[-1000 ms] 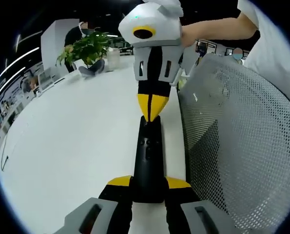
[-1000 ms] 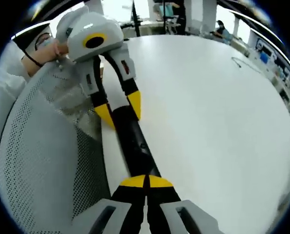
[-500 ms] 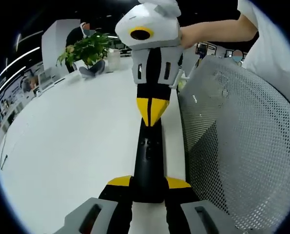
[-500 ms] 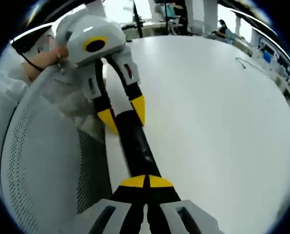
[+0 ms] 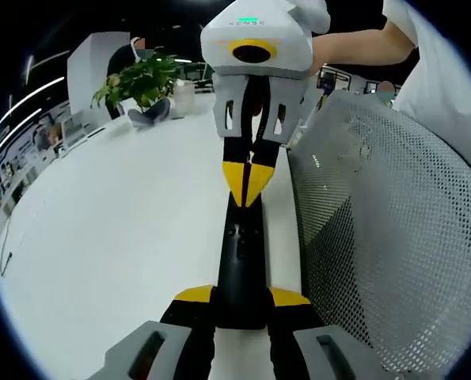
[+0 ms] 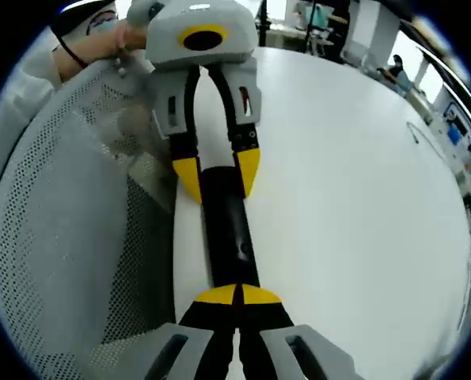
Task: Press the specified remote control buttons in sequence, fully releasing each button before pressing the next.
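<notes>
A slim black remote (image 5: 239,253) lies lengthwise along the edge of the white table (image 5: 116,222). My left gripper (image 5: 241,295) is shut on its near end, one yellow tip on each side. My right gripper (image 5: 247,180) comes down from the top of the left gripper view, jaws shut, with its yellow tips resting on the remote's far end. In the right gripper view the same shut right gripper (image 6: 237,294) sits on the remote (image 6: 227,229). Beyond it, the left gripper (image 6: 217,174) clamps the other end.
A grey mesh chair back (image 5: 393,222) (image 6: 69,206) stands tight against the table edge beside the remote. A potted plant (image 5: 140,79) and a person's arm (image 5: 354,47) are farther back. A thin black cable (image 6: 415,131) lies far out on the table (image 6: 338,182).
My right gripper has rolled and swung more in line with the remote, so both its jaws now show from the left. Its tips stay at the remote's end. The left gripper's hold is unchanged.
</notes>
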Demonstrator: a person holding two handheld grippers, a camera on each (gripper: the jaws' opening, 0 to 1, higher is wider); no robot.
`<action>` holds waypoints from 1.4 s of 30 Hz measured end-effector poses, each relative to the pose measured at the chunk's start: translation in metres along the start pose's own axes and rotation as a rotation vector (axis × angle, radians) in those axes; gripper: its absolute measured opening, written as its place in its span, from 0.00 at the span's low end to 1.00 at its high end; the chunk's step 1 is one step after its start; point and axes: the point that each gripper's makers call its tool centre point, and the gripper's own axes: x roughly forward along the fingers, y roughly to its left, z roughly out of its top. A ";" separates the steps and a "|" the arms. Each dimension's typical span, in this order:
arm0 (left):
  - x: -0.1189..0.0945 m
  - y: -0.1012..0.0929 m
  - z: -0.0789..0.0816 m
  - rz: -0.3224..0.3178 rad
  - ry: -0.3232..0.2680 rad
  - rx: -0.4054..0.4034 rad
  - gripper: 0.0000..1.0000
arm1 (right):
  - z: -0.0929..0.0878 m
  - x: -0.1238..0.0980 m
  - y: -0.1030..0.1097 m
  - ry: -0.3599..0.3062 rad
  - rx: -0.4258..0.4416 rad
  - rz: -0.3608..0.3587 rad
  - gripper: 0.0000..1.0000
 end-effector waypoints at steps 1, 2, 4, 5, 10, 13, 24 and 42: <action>0.000 0.000 0.000 0.000 0.001 0.001 0.24 | 0.000 0.000 0.000 -0.003 0.007 0.002 0.00; 0.000 0.000 0.000 -0.001 0.001 0.002 0.24 | 0.000 0.000 0.000 -0.004 0.007 0.003 0.00; 0.000 0.000 0.000 -0.001 0.001 0.001 0.24 | 0.000 0.000 0.000 -0.014 0.002 0.002 0.00; 0.000 0.000 0.000 -0.001 0.000 0.001 0.24 | -0.001 0.000 0.001 -0.022 -0.010 -0.002 0.00; 0.000 -0.001 0.000 0.002 0.006 0.013 0.24 | 0.000 -0.002 0.000 -0.163 0.004 -0.082 0.00; 0.000 -0.001 0.000 0.004 0.017 0.031 0.24 | 0.000 -0.003 0.000 -0.248 0.081 -0.108 0.00; 0.000 -0.001 0.000 0.006 0.020 0.035 0.24 | 0.001 -0.003 0.000 -0.237 0.032 -0.145 0.00; 0.001 -0.002 0.001 0.008 -0.004 0.055 0.24 | 0.009 0.001 0.004 -0.195 -0.176 -0.059 0.00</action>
